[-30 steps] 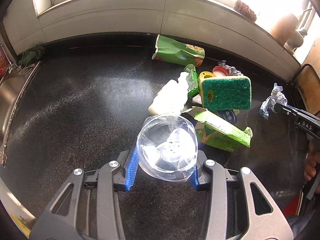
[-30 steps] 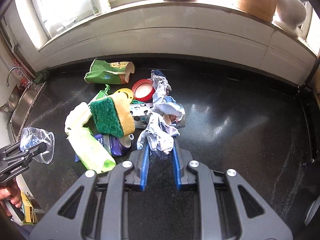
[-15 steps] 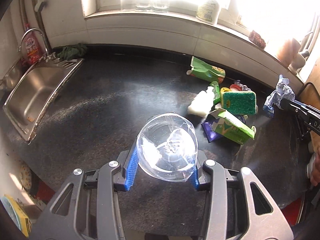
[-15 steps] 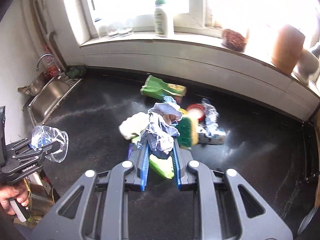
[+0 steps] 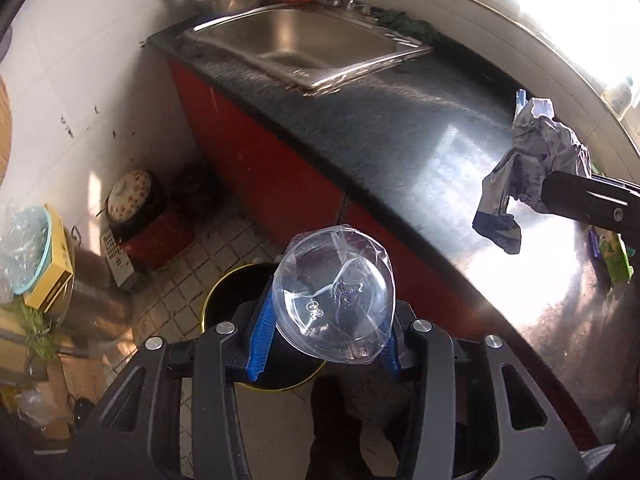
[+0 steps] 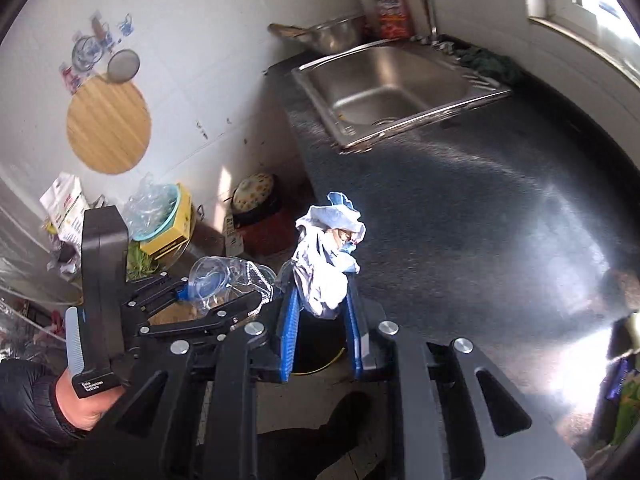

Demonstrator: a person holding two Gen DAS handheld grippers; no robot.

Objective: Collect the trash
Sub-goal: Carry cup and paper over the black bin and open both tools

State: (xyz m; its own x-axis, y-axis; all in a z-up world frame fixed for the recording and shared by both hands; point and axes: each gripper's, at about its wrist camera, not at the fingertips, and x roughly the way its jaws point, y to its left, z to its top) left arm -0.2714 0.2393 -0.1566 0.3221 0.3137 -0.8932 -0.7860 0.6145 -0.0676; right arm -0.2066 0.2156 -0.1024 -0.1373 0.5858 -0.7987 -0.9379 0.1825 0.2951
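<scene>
My left gripper (image 5: 324, 340) is shut on a clear crushed plastic cup (image 5: 336, 300) and holds it right above a round black bin with a yellow rim (image 5: 224, 296) on the tiled floor. My right gripper (image 6: 322, 328) is shut on a crumpled white and blue wrapper (image 6: 326, 264), also over the bin (image 6: 320, 360), at the counter's edge. In the right wrist view the left gripper with the cup (image 6: 224, 280) is just to the left. The wrapper also shows in the left wrist view (image 5: 532, 160).
A dark stone counter (image 5: 420, 128) with red cabinet fronts holds a steel sink (image 5: 304, 40). On the floor stand a red cooker with a patterned lid (image 5: 136, 208), a yellow box with a basin of plastic (image 5: 36, 256) and other clutter. Green packaging (image 5: 616, 256) lies on the counter.
Both grippers swung left, away from the trash pile on the counter, past the counter's edge. They now hang over the floor bin, each still holding its item.
</scene>
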